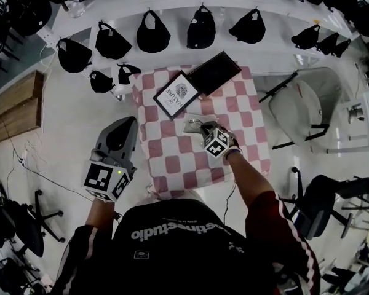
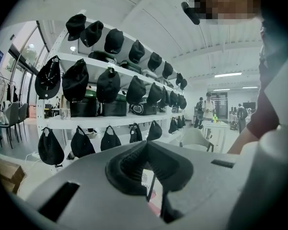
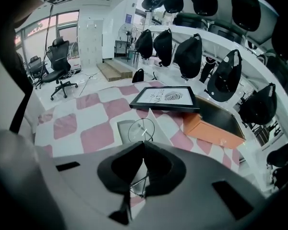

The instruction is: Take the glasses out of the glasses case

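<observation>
Thin round wire-framed glasses (image 3: 140, 131) are lifted just above the pink-and-white checked table (image 1: 234, 112). My right gripper (image 3: 144, 145) is shut on their frame, whose wire runs down between the jaws. Right behind them lies the grey folding glasses case (image 3: 123, 127), open, with a pale flap (image 3: 158, 128) standing up. In the head view the right gripper (image 1: 201, 129) hovers over the case (image 1: 192, 123) at the table's middle. My left gripper (image 1: 129, 124) hangs off the table's left side, above the floor. It is shut with nothing in it (image 2: 147, 145).
A black-framed picture (image 1: 177, 94) and an orange box with a dark inside (image 3: 221, 123) lie at the table's far side. Shelves hung with black caps (image 1: 154, 32) stand behind. A grey chair (image 1: 307, 106) is to the right, and office chairs stand around.
</observation>
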